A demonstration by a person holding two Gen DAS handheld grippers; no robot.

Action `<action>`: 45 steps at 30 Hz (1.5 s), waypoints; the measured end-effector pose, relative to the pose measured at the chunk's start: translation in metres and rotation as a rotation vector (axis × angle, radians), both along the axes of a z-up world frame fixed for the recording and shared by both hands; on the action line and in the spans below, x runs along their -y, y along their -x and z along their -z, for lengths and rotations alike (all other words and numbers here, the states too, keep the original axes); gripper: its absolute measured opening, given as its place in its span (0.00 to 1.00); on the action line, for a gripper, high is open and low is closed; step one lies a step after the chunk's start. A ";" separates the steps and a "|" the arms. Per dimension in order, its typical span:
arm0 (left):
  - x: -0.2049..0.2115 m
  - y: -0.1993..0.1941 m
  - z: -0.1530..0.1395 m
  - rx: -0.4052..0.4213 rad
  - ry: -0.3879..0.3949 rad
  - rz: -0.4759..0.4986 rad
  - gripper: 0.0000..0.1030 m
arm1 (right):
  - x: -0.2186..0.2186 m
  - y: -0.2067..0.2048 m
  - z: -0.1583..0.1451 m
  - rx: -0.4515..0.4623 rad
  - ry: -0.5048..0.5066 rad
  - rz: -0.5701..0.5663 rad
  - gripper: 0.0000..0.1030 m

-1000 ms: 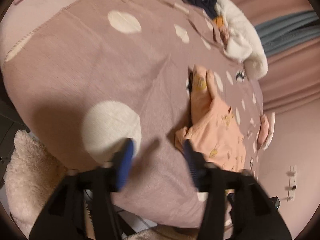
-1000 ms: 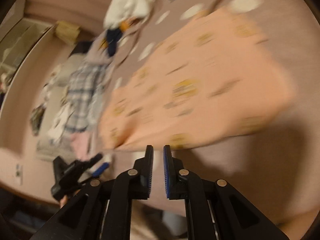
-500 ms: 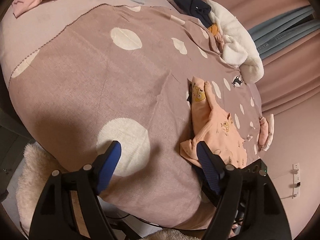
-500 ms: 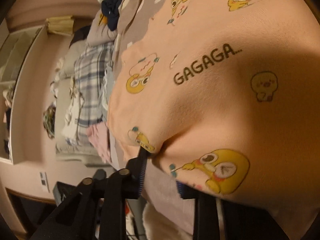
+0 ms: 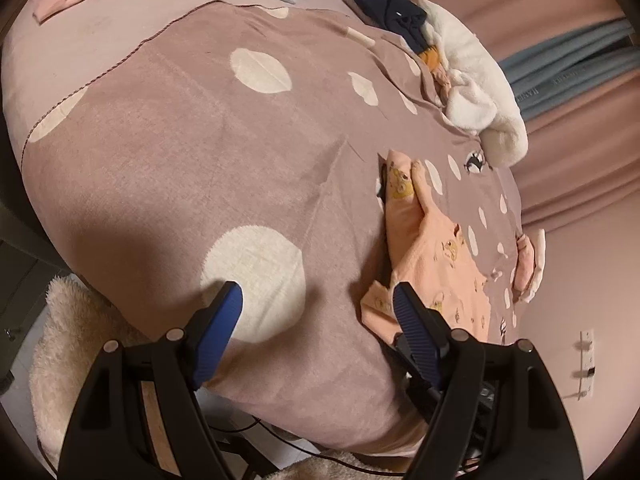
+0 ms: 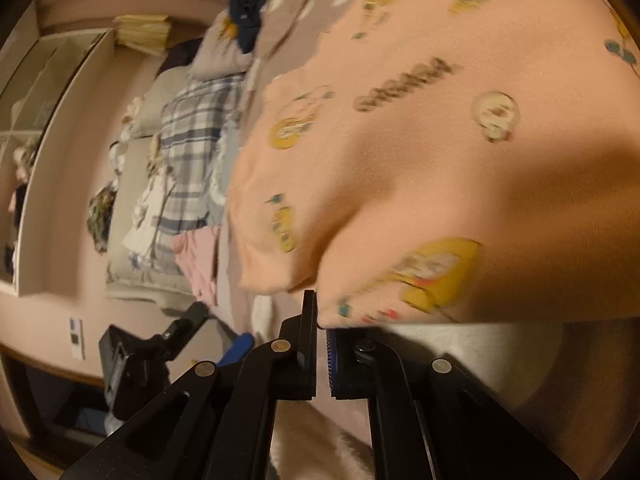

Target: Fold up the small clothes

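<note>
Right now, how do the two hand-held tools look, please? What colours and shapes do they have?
Both look alike. The left tool has black plastic arms with triangular cut-outs, round silver rivets and two ribbed blue pads. The right tool has the same black frame and rivets, with one blue ribbed pad visible. A thin black cable runs below the left one.

The left gripper (image 5: 316,312) hovers with jaws wide apart and empty over the mauve, white-spotted blanket (image 5: 168,152), its right fingertip just beside the near corner of the crumpled peach garment (image 5: 440,256); a white fleece (image 5: 476,80) lies beyond.
</note>
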State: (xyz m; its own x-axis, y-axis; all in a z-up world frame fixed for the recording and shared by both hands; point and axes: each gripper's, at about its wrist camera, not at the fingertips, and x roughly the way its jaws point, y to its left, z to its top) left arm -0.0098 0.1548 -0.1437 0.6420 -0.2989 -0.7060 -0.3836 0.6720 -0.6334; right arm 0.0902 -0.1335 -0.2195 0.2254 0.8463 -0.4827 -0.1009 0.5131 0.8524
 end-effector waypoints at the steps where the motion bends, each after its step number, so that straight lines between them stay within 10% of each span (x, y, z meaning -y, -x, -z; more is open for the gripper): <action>1: 0.002 0.001 -0.002 0.003 -0.014 0.003 0.75 | -0.002 0.003 -0.006 0.030 0.002 -0.020 0.06; 20: 0.029 -0.006 -0.014 0.035 -0.056 0.072 0.81 | 0.003 0.040 -0.013 0.090 0.256 -0.145 0.03; 23: 0.035 -0.008 -0.014 0.043 -0.030 0.094 0.81 | 0.030 0.038 -0.033 0.135 0.292 -0.055 0.19; 25: 0.038 -0.011 -0.013 0.037 -0.021 0.109 0.81 | 0.052 0.037 -0.042 0.159 0.302 0.005 0.56; 27: 0.040 -0.013 -0.010 0.023 -0.025 0.114 0.81 | 0.074 0.032 -0.056 0.196 0.329 0.069 0.68; 33: 0.044 -0.020 -0.001 -0.017 -0.032 0.132 0.81 | 0.134 -0.019 -0.098 0.352 0.418 0.173 0.68; 39: 0.041 -0.041 -0.001 -0.010 -0.061 0.076 0.81 | 0.194 -0.117 -0.089 0.251 0.373 0.244 0.66; 44: 0.045 -0.064 0.006 -0.038 -0.031 0.081 0.81 | 0.195 -0.165 -0.051 0.133 0.423 0.198 0.32; 45: 0.046 -0.067 0.009 -0.048 -0.029 0.089 0.81 | 0.193 -0.164 -0.048 0.136 0.430 0.186 0.11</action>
State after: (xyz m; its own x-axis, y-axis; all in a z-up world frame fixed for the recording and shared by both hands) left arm 0.0569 0.1091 -0.1523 0.5791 -0.3324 -0.7445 -0.3508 0.7227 -0.5955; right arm 0.2547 -0.3263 -0.1718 0.4391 0.5157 -0.7356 -0.0695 0.8359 0.5445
